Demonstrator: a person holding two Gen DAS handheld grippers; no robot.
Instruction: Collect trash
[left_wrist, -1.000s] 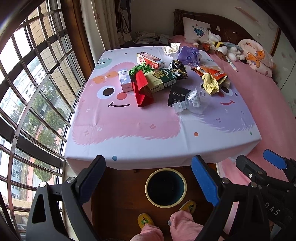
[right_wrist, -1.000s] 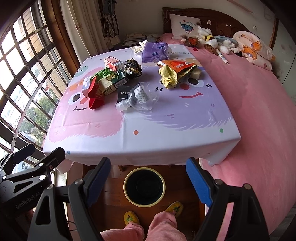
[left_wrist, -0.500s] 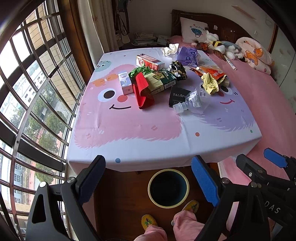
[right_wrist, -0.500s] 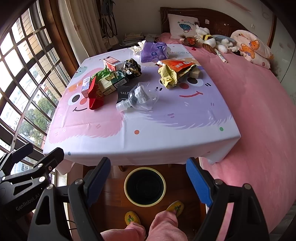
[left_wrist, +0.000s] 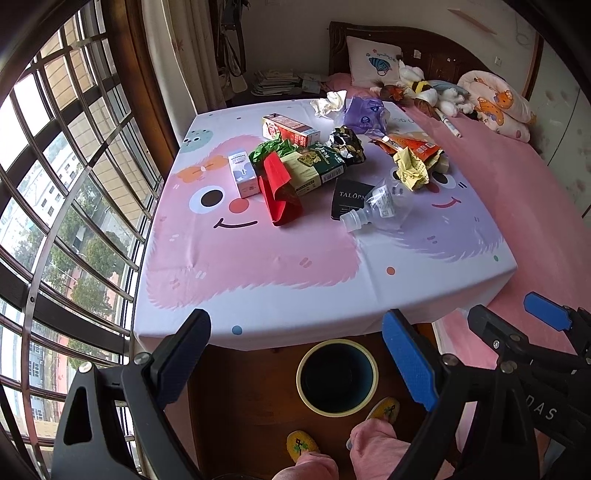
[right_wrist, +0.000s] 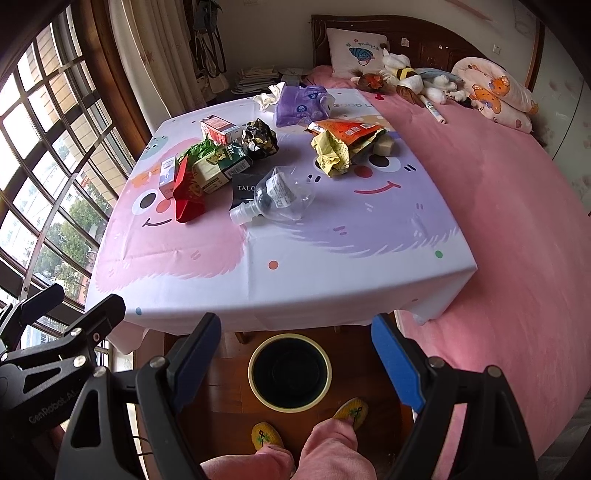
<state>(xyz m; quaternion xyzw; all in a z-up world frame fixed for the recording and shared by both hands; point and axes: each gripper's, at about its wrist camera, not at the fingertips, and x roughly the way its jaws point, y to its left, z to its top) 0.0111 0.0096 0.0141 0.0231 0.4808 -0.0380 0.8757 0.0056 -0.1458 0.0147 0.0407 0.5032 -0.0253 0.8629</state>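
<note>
Both the left gripper (left_wrist: 295, 354) and the right gripper (right_wrist: 295, 354) hang spread wide, gripping nothing, above the bin (right_wrist: 289, 372) on the floor. The trash (clear bottle (right_wrist: 277, 199), red bag (left_wrist: 279, 194), what looks like a crumpled yellow wrapper (right_wrist: 332, 155)) lies clustered on the table (left_wrist: 258, 280).

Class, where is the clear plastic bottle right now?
In both views the clear plastic bottle lies on its side mid-table, partly over the black box, right of the red bag.

Since a second ago both cameras have risen and eased back slightly, so the table (left_wrist: 258, 280) with its litter sits a little lower in each frame, while the bin (left_wrist: 337, 376) drops toward the bottom and more dark floor shows ahead of it.
</note>
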